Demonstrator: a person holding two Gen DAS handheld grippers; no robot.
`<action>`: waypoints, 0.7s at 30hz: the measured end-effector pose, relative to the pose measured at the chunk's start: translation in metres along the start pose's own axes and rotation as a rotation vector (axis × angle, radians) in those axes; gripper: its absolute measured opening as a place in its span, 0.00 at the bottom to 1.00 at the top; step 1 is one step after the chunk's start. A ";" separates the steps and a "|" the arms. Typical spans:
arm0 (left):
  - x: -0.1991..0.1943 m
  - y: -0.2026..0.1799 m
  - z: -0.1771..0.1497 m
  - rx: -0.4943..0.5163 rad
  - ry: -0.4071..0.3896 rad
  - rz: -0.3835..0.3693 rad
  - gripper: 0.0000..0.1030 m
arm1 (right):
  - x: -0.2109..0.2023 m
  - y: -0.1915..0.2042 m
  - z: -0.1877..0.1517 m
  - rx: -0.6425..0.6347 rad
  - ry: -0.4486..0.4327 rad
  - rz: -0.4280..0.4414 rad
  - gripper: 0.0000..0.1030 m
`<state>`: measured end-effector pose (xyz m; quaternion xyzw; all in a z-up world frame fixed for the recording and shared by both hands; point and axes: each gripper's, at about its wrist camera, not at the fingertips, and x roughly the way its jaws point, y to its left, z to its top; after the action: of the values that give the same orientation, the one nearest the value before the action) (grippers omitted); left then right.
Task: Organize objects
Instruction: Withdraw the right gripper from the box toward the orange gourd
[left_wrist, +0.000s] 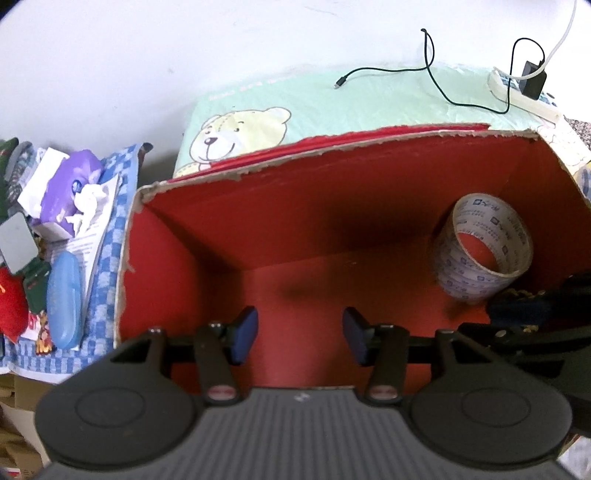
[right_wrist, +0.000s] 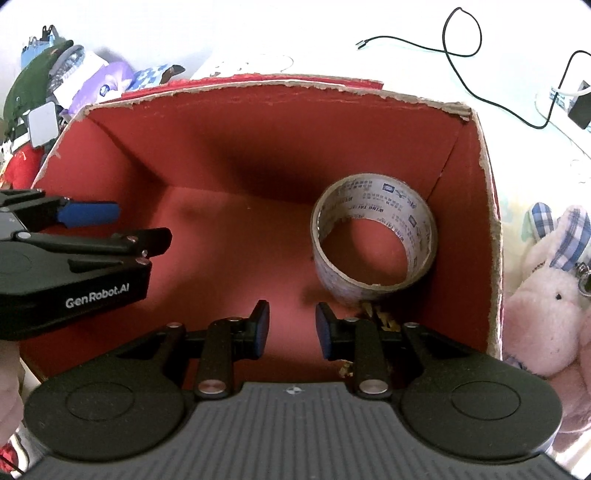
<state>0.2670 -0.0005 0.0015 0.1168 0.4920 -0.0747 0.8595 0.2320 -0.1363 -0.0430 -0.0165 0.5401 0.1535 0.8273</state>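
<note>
A red cardboard box (left_wrist: 295, 206) with torn edges stands open below both grippers, also filling the right wrist view as the box (right_wrist: 258, 140). A roll of printed clear tape (left_wrist: 476, 221) lies on its side in the box's right corner, seen too as the tape (right_wrist: 388, 206). A small gold-brown item (right_wrist: 384, 317) lies by the tape, partly hidden. My left gripper (left_wrist: 300, 336) hangs open over the box floor, nothing between its blue pads. My right gripper (right_wrist: 291, 328) is open and empty, just left of the tape. The left gripper (right_wrist: 122, 225) reaches in from the left.
Left of the box, on a blue checked cloth, lie a purple tissue pack (left_wrist: 70, 192), a blue case (left_wrist: 64, 299) and other clutter. Behind the box are a bear-print sheet (left_wrist: 332, 107), a black cable (left_wrist: 436, 81) and a power strip (left_wrist: 532, 99). A pink plush rabbit (right_wrist: 546, 295) sits right.
</note>
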 end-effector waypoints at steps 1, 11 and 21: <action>0.000 -0.001 0.000 0.002 -0.001 0.009 0.53 | -0.002 0.000 -0.001 0.003 -0.004 0.000 0.27; -0.012 -0.005 -0.009 -0.021 -0.022 0.079 0.61 | -0.021 -0.001 -0.016 0.046 -0.096 0.000 0.29; -0.048 -0.020 -0.030 -0.059 -0.086 0.121 0.64 | -0.060 -0.004 -0.042 0.027 -0.268 0.078 0.30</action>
<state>0.2133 -0.0110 0.0262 0.1174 0.4487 -0.0130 0.8858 0.1735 -0.1624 -0.0076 0.0364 0.4269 0.1792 0.8856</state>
